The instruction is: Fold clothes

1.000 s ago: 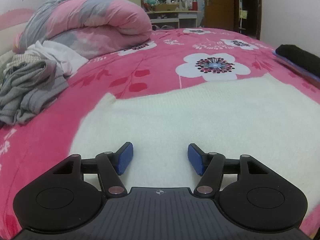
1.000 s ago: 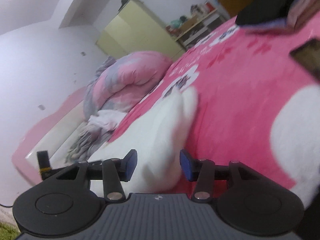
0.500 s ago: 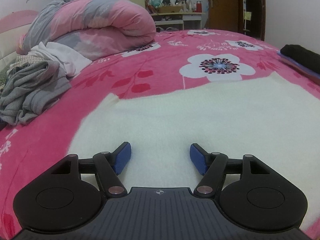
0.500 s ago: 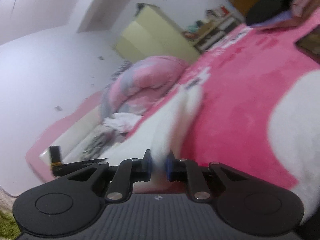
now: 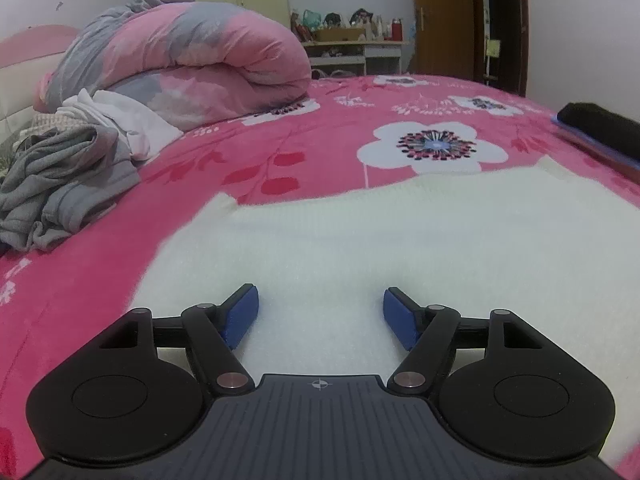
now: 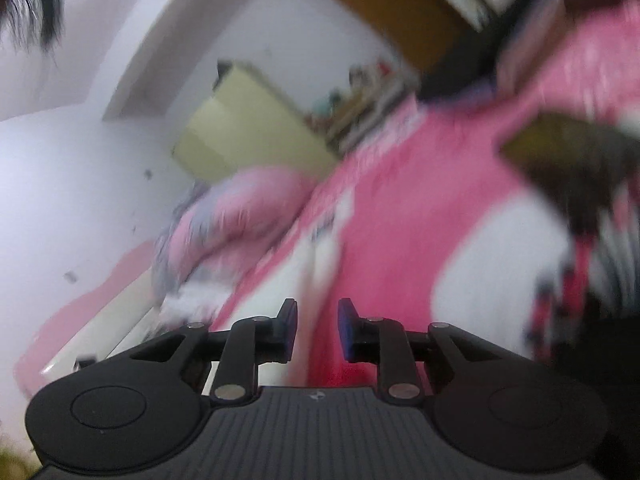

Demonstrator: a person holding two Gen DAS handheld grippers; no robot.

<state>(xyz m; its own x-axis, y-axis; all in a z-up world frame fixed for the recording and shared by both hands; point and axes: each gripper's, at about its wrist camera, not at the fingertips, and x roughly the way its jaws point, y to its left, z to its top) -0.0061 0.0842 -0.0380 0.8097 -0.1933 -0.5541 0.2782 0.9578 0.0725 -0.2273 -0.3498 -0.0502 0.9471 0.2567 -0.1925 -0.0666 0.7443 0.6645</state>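
Note:
A white knitted garment (image 5: pixel 360 236) lies spread flat on the pink flowered bedspread (image 5: pixel 320 136). My left gripper (image 5: pixel 319 314) is open and empty, low over the near part of the garment. The right wrist view is blurred and tilted. My right gripper (image 6: pixel 317 328) is partly open with nothing between its pads; a strip of the white garment (image 6: pixel 280 284) shows beyond it on the bed.
A rolled pink and grey quilt (image 5: pixel 188 60) lies at the back left. A heap of grey and white clothes (image 5: pixel 72 168) sits at the left. A folded dark garment (image 5: pixel 600 128) on a blue item lies at the right edge. A dark object (image 6: pixel 568 160) lies on the bed.
My right gripper closed on an edge of the white garment half a second ago; now its pads are apart, the cloth is out of them, and the view swings fast. The left gripper barely moved.

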